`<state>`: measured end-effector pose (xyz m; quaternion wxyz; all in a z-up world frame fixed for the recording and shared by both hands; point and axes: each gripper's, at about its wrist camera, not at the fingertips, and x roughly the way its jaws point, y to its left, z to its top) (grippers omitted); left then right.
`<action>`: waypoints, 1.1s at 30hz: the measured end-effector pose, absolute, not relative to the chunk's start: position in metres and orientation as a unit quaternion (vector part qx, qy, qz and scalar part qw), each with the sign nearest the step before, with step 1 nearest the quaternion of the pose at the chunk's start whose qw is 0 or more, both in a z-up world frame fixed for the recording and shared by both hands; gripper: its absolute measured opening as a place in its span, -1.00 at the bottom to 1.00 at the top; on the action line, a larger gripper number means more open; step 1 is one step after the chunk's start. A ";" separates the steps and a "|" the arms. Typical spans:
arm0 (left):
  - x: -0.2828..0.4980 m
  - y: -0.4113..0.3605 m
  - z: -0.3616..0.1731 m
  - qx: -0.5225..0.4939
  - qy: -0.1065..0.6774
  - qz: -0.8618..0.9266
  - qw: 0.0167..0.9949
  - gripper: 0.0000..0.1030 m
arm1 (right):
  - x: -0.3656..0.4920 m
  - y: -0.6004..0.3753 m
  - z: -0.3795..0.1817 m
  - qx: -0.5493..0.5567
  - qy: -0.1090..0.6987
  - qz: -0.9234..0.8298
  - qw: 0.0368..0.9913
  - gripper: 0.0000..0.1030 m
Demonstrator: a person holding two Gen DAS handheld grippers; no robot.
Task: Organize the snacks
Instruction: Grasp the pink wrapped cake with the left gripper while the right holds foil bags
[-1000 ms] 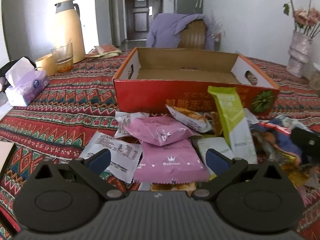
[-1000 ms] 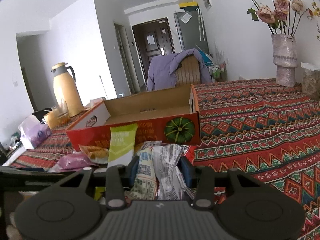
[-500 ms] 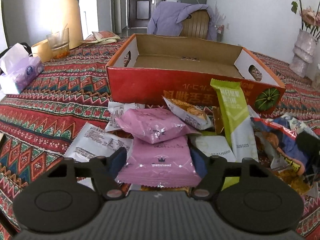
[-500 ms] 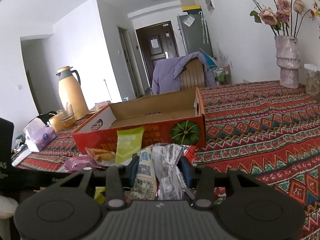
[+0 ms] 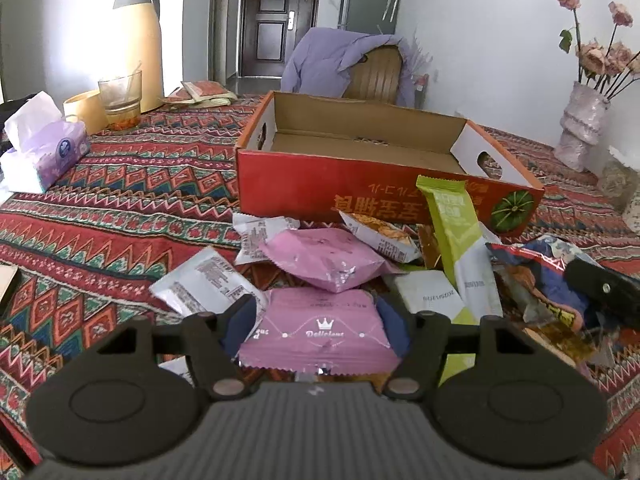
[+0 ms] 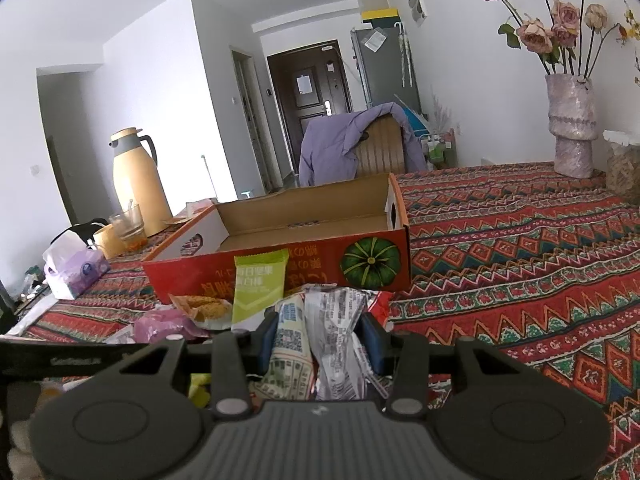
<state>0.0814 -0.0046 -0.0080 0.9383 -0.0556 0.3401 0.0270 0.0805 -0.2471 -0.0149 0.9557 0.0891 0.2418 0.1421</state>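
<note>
Both claws gripping snack packets in front of the open box

The left claw (image 5: 316, 320) has just been closing and now presses both sides of a pink packet (image 5: 318, 330) at 6 o'clock of the snack pile. The right claw (image 6: 318, 340) stands nearly closed, pinching two crinkled printed wrappers (image 6: 320, 340). The red cardboard box (image 5: 360, 184) sits empty at 12 o'clock on the patterned table (image 5: 100, 220).

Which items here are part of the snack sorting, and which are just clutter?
Job:
- red cardboard box
- pink snack packet in left gripper
- crumpled wrappers in right gripper
- green packet
- second pink packet

Clutter:
- thermos
- glass
- tissue pack
- flower vase
</note>
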 end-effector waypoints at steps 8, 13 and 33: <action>0.075 -0.003 -0.017 -0.040 0.361 0.012 0.932 0.34 | 0.075 -0.248 -0.012 0.088 0.239 0.132 0.958 -0.18; 0.082 -0.002 -0.022 -0.040 0.376 0.009 0.926 0.41 | 0.071 -0.247 -0.009 0.085 0.236 0.128 0.960 -0.17; 0.085 0.004 -0.018 -0.044 0.371 0.015 0.927 0.22 | 0.067 -0.251 -0.008 0.088 0.233 0.120 0.961 -0.17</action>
